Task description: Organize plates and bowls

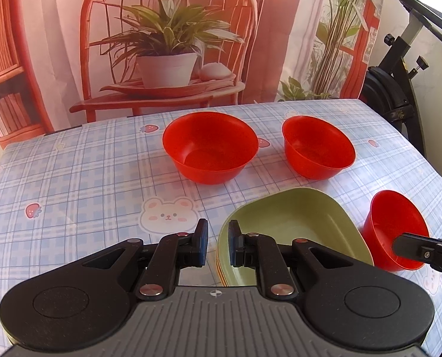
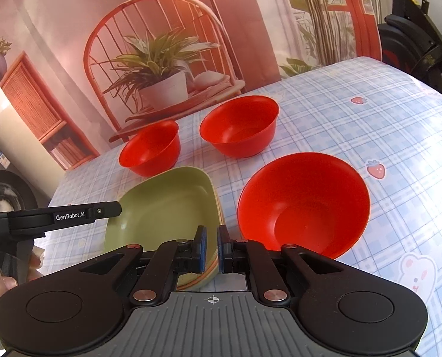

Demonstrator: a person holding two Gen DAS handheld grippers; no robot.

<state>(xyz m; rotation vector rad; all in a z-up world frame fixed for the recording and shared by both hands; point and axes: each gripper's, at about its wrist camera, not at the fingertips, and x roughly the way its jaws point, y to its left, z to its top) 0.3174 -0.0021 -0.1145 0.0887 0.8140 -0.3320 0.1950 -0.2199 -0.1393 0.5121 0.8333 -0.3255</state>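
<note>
While both the left gripper (image 1: 218, 245) and right gripper (image 2: 212, 247) sit narrowed and empty, the near red bowl (image 2: 304, 205), tilted by the green plates (image 2: 167, 208), risks tipping if nudged.

Green plate stack (image 1: 286, 223): near edge hidden behind the left tool (image 1: 218, 245); count of plates beneath unclear.
Near red bowl (image 2: 304, 205): front rim covered by the right tool (image 2: 212, 245).
Hand (image 2: 1, 279): cut off at left edge.

red bowls (image 1: 210, 148), green plate (image 1: 295, 226), blue plaid tablecloth (image 1: 87, 178)
</note>
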